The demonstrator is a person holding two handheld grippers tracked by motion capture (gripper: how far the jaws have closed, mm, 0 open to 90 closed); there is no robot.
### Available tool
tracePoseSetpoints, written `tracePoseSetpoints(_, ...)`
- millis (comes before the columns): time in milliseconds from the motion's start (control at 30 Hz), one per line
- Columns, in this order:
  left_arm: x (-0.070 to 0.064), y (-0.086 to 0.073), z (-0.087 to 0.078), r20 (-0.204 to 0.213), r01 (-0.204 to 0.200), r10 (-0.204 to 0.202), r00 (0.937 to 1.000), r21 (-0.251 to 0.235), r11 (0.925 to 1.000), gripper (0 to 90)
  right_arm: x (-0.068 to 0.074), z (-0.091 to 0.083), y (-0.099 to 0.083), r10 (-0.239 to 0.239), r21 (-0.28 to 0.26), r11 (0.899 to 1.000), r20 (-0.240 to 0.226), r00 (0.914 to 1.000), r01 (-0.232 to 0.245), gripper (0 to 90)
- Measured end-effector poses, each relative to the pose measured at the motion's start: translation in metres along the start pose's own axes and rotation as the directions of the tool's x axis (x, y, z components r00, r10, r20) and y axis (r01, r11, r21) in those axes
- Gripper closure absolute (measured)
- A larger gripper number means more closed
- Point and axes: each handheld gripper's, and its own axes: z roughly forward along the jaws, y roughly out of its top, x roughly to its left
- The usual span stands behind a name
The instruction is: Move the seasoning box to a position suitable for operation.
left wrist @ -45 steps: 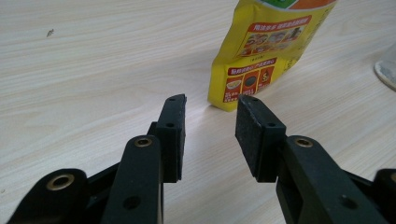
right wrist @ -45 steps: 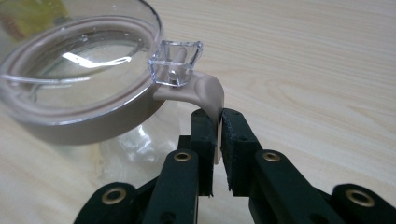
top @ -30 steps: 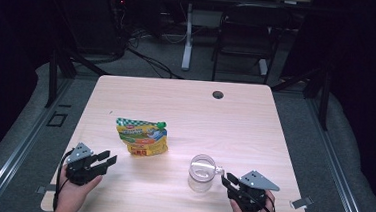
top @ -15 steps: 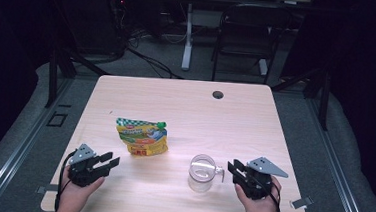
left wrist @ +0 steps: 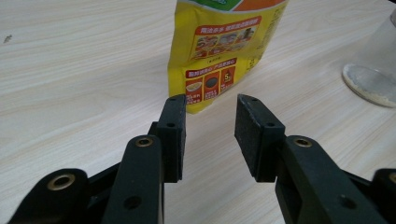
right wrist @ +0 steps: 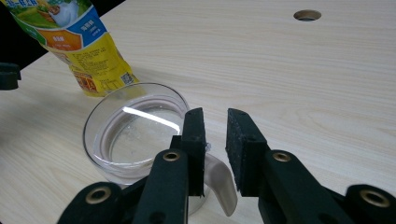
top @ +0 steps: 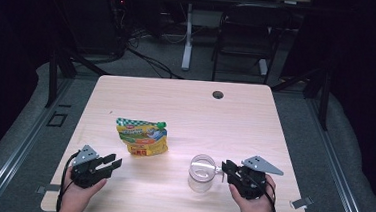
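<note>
Both tongs are open and hold nothing. On the bench (top: pixel 255 115), the soft, light yellow pouch (top: pixel 141 138) stands left of the middle. Near the front edge, the breakable, slippery glass cup (top: pixel 201 173) has a handle (right wrist: pixel 219 179) between the right tongs (right wrist: pixel 215 122); grab there. The left tongs (left wrist: pixel 210 109) point at the pouch.

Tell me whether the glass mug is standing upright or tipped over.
Upright. The mug stands on its base on the table, its round rim facing up, with a thin pale residue on its bottom.

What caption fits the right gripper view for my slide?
Right claw open astride the handle of a clear glass mug, yellow snack pouch beyond on the wooden table.
</note>
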Motion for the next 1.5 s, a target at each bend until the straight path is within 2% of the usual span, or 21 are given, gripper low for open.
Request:
tracePoseSetpoints(133, -0.002, 0.001, -0.001, 0.011, -0.001, 0.001, 0.9999, -0.004, 1.0, 67.0, 0.001, 0.003, -0.001, -0.001, 0.001, 1.0, 0.0, 1.0, 0.001, 77.5)
tracePoseSetpoints(467, -0.01, 0.003, -0.001, 0.023, -0.034, 0.034, 0.9992, -0.004, 0.9994, 72.0, 0.001, 0.006, -0.003, 0.005, 0.015, 1.0, -0.012, 0.9999, -0.005, 80.0)
tracePoseSetpoints(667, -0.014, 0.005, -0.001, 0.029, -0.031, 0.031, 0.9991, 0.003, 0.9995, 77.4, 0.002, 0.005, -0.005, -0.003, 0.012, 1.0, -0.022, 0.9997, 0.003, 84.7)
tracePoseSetpoints(833, -0.02, 0.007, 0.001, 0.04, -0.057, 0.057, 0.9976, 0.009, 0.9983, 80.8, 0.003, 0.005, -0.005, -0.003, 0.006, 1.0, -0.024, 0.9997, 0.004, 85.6)
tracePoseSetpoints(967, -0.028, 0.01, 0.006, 0.061, -0.088, 0.087, 0.9944, 0.023, 0.9959, 85.0, 0.003, 0.005, -0.006, -0.005, 0.002, 1.0, -0.022, 0.9997, 0.006, 86.7)
tracePoseSetpoints(1000, -0.032, 0.011, 0.008, 0.078, -0.094, 0.092, 0.9927, 0.026, 0.9952, 86.7, 0.002, 0.004, -0.006, -0.003, 0.003, 1.0, -0.026, 0.9997, 0.003, 86.8)
tracePoseSetpoints(1200, -0.045, 0.016, 0.018, 0.121, -0.106, 0.1, 0.9876, 0.042, 0.9935, 89.8, 0.001, 0.004, -0.006, 0.002, 0.005, 1.0, -0.035, 0.9994, -0.002, 87.1)
tracePoseSetpoints(1233, -0.05, 0.019, 0.022, 0.135, -0.124, 0.116, 0.984, 0.054, 0.9908, 89.9, 0.0, 0.004, -0.007, 0.008, 0.003, 1.0, -0.038, 0.9992, -0.008, 87.2)
tracePoseSetpoints(1333, -0.057, 0.021, 0.026, 0.144, -0.133, 0.124, 0.9817, 0.057, 0.9894, 90.0, 0.0, 0.004, -0.007, 0.014, 0.001, 1.0, -0.042, 0.999, -0.014, 87.2)
tracePoseSetpoints(1433, -0.069, 0.026, 0.032, 0.176, -0.157, 0.145, 0.9737, 0.06, 0.9857, 90.0, -0.001, 0.004, -0.007, 0.016, 0.0, 1.0, -0.044, 0.9989, -0.016, 87.1)
tracePoseSetpoints(1467, -0.075, 0.028, 0.036, 0.192, -0.169, 0.156, 0.969, 0.056, 0.9839, 90.0, -0.001, 0.004, -0.007, 0.021, 0.0, 1.0, -0.046, 0.9987, -0.021, 87.0)
tracePoseSetpoints(1500, -0.075, 0.028, 0.036, 0.192, -0.169, 0.156, 0.969, 0.056, 0.9839, 90.0, -0.001, 0.004, -0.007, 0.021, 0.0, 1.0, -0.046, 0.9987, -0.021, 87.0)
